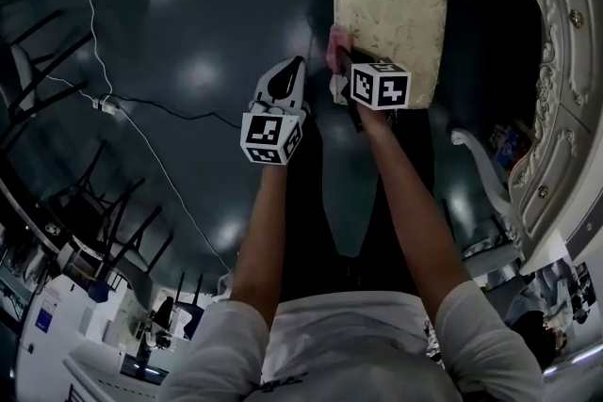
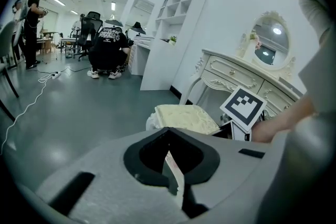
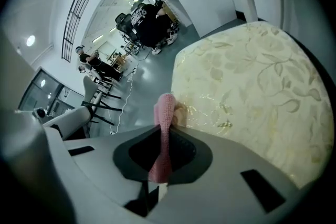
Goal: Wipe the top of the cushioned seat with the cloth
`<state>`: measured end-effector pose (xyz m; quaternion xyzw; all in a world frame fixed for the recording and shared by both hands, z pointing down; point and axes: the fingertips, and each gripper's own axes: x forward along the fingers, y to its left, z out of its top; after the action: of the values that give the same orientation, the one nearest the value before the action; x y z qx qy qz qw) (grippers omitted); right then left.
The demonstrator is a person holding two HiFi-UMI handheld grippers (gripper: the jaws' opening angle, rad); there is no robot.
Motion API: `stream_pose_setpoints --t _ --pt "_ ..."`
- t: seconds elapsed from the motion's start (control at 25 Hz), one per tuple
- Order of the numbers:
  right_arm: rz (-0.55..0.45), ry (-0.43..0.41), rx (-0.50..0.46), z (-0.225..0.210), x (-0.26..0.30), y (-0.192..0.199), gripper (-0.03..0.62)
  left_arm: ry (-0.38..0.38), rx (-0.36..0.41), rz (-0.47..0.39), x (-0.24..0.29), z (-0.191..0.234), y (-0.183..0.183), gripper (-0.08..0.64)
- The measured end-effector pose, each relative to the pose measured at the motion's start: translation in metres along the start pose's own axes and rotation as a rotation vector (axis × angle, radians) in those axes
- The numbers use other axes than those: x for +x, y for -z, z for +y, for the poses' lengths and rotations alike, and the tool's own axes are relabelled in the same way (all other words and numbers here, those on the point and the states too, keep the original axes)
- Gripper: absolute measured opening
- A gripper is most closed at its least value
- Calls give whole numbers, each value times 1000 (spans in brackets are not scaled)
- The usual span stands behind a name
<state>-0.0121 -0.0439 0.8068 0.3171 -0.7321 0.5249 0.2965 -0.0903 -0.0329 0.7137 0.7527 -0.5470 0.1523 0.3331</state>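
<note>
Head view, nearest the camera: a white shirt [image 1: 330, 344], with both bare forearms reaching forward and down.

Left gripper [image 1: 288, 72] is held over the dark floor [image 1: 188, 33], to the left of the seat and clear of it. Left gripper view shows its jaws closed together with nothing between them.

Right gripper [image 1: 341, 61] sits beside it, just to the right, at the seat's near left corner. Right gripper view shows its jaws clamped on a pink cloth [image 3: 164, 113]. The cloth stands out of the jaws as a narrow folded strip, and its free end lies at the seat's edge. Contact between cloth and seat cannot be confirmed.

The cushioned seat [image 1: 391, 19] lies directly beyond the right gripper. Its top is cream fabric with a leaf pattern, and its corners are rounded.

Farther out, a white cable [image 1: 141, 141] runs across the floor on the left, well apart from the seat. An ornate white dressing table [image 1: 556, 108] stands just right of the seat. Left gripper view shows an oval mirror [image 2: 270, 39] on that table and a white shelf unit [image 2: 173, 23] beyond it. Farthest back, people [image 2: 110, 44] crouch on the floor near desks.
</note>
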Motion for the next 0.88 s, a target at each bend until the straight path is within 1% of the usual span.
stream_pose_setpoints --t 0.12,0.2,0.36,0.52,0.6,0.76,0.88 --pt "-9 7 3 -17 -17 -6 26 33 15 12 14 -18 -2 12" --pt "-17 26 4 -34 -32 -7 25 57 26 19 23 -33 -5 12" --pt "-42 108 -4 -80 -68 -12 26 123 59 18 49 -69 -15 12" --pt "-68 170 48 -128 -105 -11 26 179 81 17 70 -107 -18 12" --pt "-75 196 58 -146 -119 -11 26 205 85 16 79 -125 -18 12" --pt "-102 225 95 -167 -133 -11 26 237 97 24 87 -147 -14 12" --pt "-122 269 123 -179 -141 -8 26 240 92 25 85 -151 -13 12"
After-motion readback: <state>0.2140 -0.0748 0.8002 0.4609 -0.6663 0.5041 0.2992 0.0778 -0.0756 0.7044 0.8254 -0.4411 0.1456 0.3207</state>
